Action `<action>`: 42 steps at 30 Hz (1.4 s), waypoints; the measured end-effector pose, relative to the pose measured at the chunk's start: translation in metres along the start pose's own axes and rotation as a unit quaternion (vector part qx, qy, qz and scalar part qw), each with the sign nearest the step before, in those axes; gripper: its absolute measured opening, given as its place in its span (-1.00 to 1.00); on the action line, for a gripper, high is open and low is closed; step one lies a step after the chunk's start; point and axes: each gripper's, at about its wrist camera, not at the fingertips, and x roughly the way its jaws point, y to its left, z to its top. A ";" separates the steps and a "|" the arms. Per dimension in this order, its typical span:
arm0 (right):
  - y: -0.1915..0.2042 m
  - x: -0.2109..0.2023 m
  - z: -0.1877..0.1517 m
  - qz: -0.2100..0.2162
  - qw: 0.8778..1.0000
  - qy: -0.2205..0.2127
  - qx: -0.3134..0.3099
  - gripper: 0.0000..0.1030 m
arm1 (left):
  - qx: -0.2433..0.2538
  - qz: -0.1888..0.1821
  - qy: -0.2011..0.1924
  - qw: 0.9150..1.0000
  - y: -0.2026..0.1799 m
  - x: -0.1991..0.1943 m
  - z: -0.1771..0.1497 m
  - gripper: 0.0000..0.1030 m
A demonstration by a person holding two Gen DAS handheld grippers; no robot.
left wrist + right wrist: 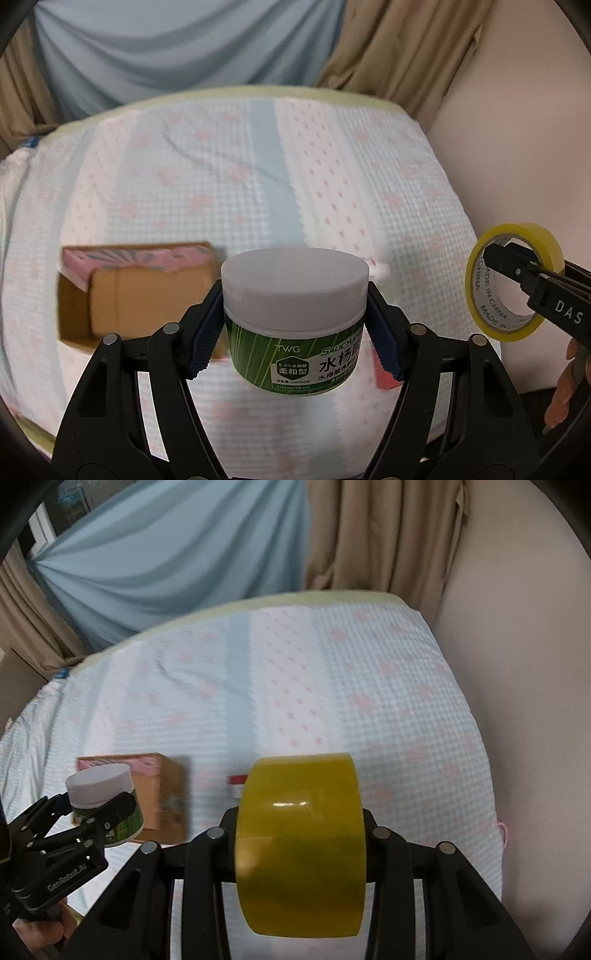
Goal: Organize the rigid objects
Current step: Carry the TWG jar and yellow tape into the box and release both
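Observation:
My left gripper (293, 332) is shut on a green jar with a white lid (295, 317) and holds it above the bed. The jar also shows in the right wrist view (103, 805), in front of the open cardboard box (162, 797). The box (136, 295) lies left of the jar in the left wrist view. My right gripper (301, 830) is shut on a roll of yellow tape (301, 842), held upright off the bed. The tape (513, 280) shows at the right edge of the left wrist view.
A bed with a pale blue and pink patterned sheet (258, 177) fills both views. A small red and white object (236, 786) lies on the sheet behind the tape. Blue and beige curtains (221, 542) hang behind; a plain wall (517, 664) is on the right.

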 end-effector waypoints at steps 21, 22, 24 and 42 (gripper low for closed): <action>0.273 0.054 -0.017 0.110 0.992 0.068 0.009 -0.31 | -0.002 0.029 0.043 0.999 0.278 -0.011 -0.011 0.32; 0.281 0.067 -0.018 0.123 0.989 0.080 0.012 -0.31 | -0.006 0.031 0.049 0.998 0.287 -0.001 -0.011 0.32; 0.293 0.088 -0.020 0.143 0.985 0.098 0.021 -0.31 | -0.011 0.038 0.060 0.997 0.300 0.016 -0.012 0.32; 0.329 0.269 -0.031 0.086 0.962 0.258 0.011 -0.31 | -0.010 0.057 0.176 0.983 0.334 0.162 -0.033 0.32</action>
